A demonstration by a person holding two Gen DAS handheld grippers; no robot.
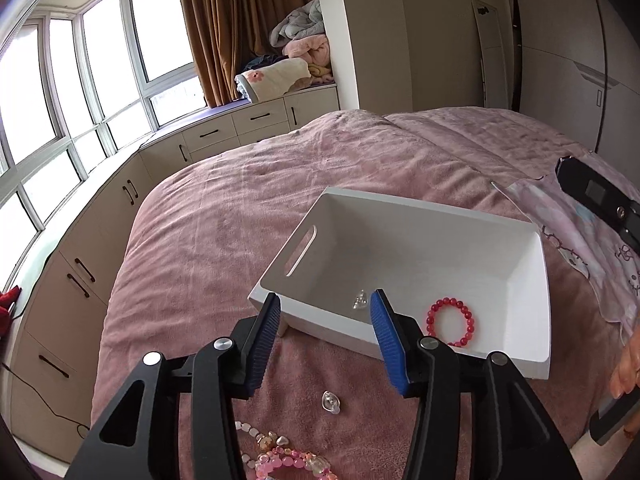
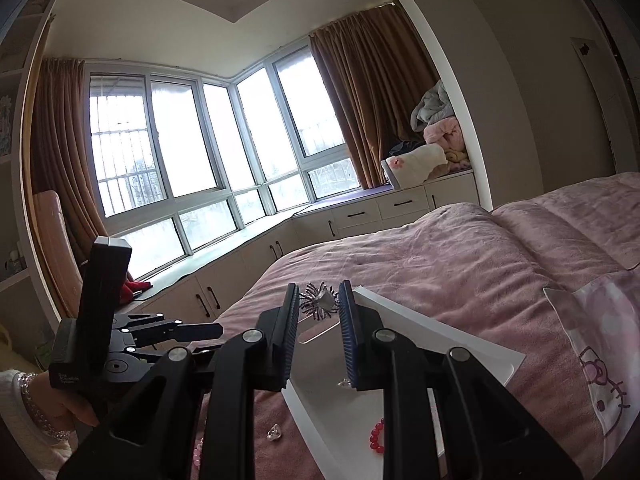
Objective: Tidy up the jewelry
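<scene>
My left gripper [image 1: 326, 306] is open over the near rim of a white box [image 1: 400, 208] on the pink bed, with nothing between its blue pads. Inside the box lie a small clear crystal piece [image 1: 360, 300] and a red bead bracelet [image 1: 448, 322]. On the cover in front of the box are another clear crystal piece [image 1: 331, 402] and several pink bead bracelets [image 1: 280, 460]. My right gripper [image 2: 320, 300] hovers above the white box [image 2: 440, 336], shut on a spiky dark and silver brooch [image 2: 316, 304] at its fingertips. Below it I see the red bracelet [image 2: 376, 438].
The pink bed cover [image 1: 240, 208] spreads far beyond the box. A pillowcase with cartoon prints [image 1: 580, 248] lies to its right. White drawers [image 1: 224, 132] and windows run along the far left. A person's hand [image 2: 60, 404] holds the left tool.
</scene>
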